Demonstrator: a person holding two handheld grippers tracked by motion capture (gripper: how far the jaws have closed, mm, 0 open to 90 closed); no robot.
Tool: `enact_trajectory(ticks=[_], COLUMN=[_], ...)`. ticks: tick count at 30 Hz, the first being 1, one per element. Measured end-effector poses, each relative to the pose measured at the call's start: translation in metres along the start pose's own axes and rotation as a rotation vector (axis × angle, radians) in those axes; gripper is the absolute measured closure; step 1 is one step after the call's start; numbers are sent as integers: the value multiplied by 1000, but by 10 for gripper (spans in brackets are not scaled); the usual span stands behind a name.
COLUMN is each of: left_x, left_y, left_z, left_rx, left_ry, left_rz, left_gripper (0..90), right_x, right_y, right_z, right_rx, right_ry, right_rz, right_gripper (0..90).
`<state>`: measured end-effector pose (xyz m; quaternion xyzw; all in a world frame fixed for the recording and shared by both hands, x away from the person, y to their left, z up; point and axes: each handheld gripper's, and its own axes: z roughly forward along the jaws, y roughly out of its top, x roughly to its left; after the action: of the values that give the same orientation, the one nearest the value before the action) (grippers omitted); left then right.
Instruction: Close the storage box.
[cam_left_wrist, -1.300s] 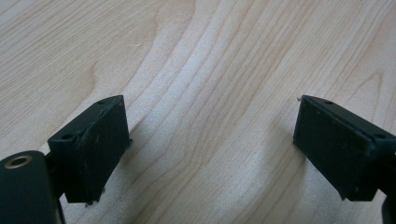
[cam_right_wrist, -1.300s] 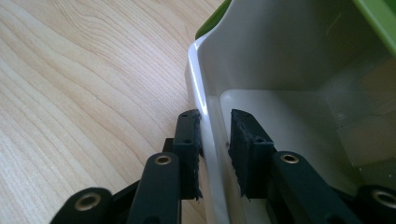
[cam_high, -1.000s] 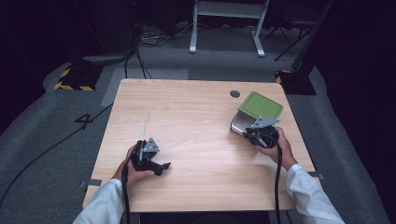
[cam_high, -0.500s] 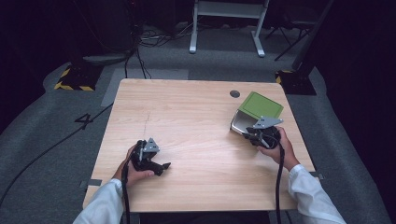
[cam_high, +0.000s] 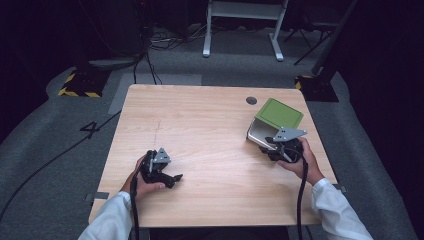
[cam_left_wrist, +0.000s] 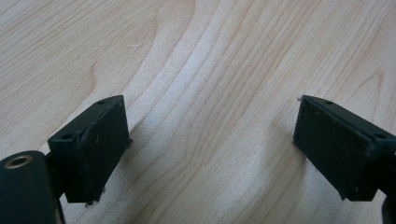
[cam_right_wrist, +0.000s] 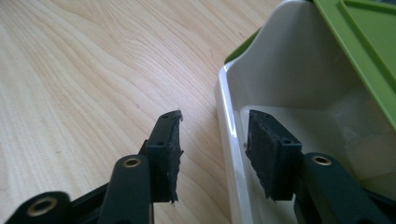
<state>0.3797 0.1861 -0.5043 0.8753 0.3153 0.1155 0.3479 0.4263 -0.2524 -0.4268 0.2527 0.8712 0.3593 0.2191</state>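
Pale wooden table (cam_high: 210, 130) carries a white box (cam_high: 257, 131) with a green lid (cam_high: 279, 113) near its right edge. The right gripper (cam_right_wrist: 212, 149) has just been opening, jaws now straddling the box's near wall without pressing it (a release, I judge). The left gripper (cam_left_wrist: 210, 144) rests open and empty near the front edge.

The green lid (cam_right_wrist: 364, 51) is cut off by the picture's edge.
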Motion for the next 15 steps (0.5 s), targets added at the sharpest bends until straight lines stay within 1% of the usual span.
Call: enact_trajectory(ticks=[2, 4, 5, 6, 7, 8, 10, 11, 12, 15], left_x=[0, 0, 0, 0, 0, 0, 0, 0, 0, 0], left_y=[0, 0, 0, 0, 0, 0, 0, 0, 0, 0], left_z=[0, 0, 0, 0, 0, 0, 0, 0, 0, 0], left_rx=[0, 0, -1, -1, -1, 0, 0, 0, -1, -1], left_ry=[1, 1, 1, 0, 0, 1, 1, 0, 0, 0], left_rz=[0, 0, 1, 0, 0, 1, 0, 1, 1, 1], left_gripper=[107, 107, 107, 107, 107, 107, 107, 107, 107, 107], right_x=[1, 4, 4, 5, 5, 6, 6, 7, 7, 8], right_y=[0, -1, -1, -2, -2, -4, -5, -7, -7, -10], right_z=[-2, -7, -7, -9, -9, -12, -13, -16, -16, -21], right_rx=[-5, -9, -9, -17, -17, -12, -14, -12, -12, -9], right_ry=[6, 1, 1, 6, 6, 2, 2, 11, 11, 11], right_rz=[-4, -19, -19, -19, -19, -18, -21, -24, -24, -35], right_gripper=[525, 492, 492, 468, 468, 442, 432, 402, 402, 366])
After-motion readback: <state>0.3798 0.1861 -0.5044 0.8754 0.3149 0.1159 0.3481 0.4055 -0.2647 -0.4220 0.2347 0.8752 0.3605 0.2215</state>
